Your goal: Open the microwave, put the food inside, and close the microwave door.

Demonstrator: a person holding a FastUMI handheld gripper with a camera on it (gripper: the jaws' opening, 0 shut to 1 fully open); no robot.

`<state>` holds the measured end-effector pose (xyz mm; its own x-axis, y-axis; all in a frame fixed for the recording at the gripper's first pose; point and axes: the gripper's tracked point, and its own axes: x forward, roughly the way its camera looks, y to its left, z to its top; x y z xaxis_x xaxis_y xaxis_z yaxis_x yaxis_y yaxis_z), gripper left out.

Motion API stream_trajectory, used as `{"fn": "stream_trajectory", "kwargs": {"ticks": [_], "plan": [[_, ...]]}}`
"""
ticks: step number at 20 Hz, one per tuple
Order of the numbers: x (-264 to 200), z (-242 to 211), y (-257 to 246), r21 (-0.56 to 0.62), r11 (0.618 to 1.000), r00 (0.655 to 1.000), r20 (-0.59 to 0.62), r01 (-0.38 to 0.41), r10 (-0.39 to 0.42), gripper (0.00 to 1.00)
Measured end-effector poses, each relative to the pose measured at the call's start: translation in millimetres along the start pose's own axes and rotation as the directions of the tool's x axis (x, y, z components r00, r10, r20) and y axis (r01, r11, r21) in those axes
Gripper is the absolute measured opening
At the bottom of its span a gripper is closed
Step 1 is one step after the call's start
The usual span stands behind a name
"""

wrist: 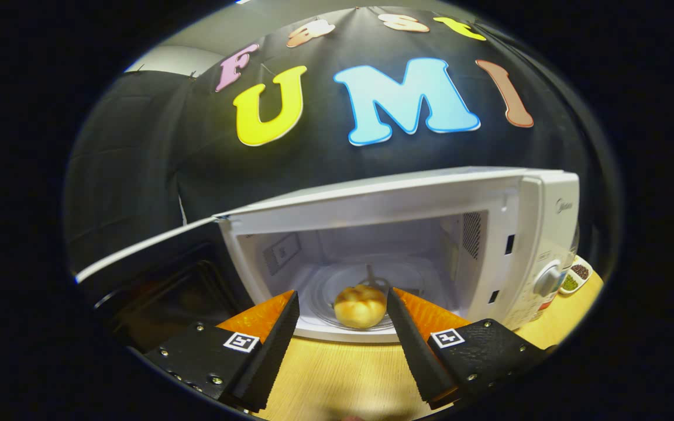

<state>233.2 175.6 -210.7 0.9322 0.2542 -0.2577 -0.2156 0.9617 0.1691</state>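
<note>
A white microwave (524,234) stands on the wooden table with its door (155,263) swung wide open to the left. A golden bread roll (360,305) rests on the glass turntable (337,289) near the front of the cavity. My gripper (343,301) is open, its fingertips at the cavity's front lip, one on each side of the roll. Neither finger touches the roll; there is a gap on both sides.
The wooden table (343,368) runs under the fingers. The open door's dark window blocks the left side. To the right of the microwave, by its dial (547,280), sits a small white dish (576,276) with dark and green contents.
</note>
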Motion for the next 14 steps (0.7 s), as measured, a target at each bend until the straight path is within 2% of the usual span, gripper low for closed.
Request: {"fn": "stream_trajectory", "kwargs": {"ticks": [8,14], "plan": [[-121,50,62,-0.04,0.992,0.989,0.084,-0.116,0.119,0.91],[-193,69,127,-0.049,0.972,0.964,0.119,-0.231,0.236,0.91]]}}
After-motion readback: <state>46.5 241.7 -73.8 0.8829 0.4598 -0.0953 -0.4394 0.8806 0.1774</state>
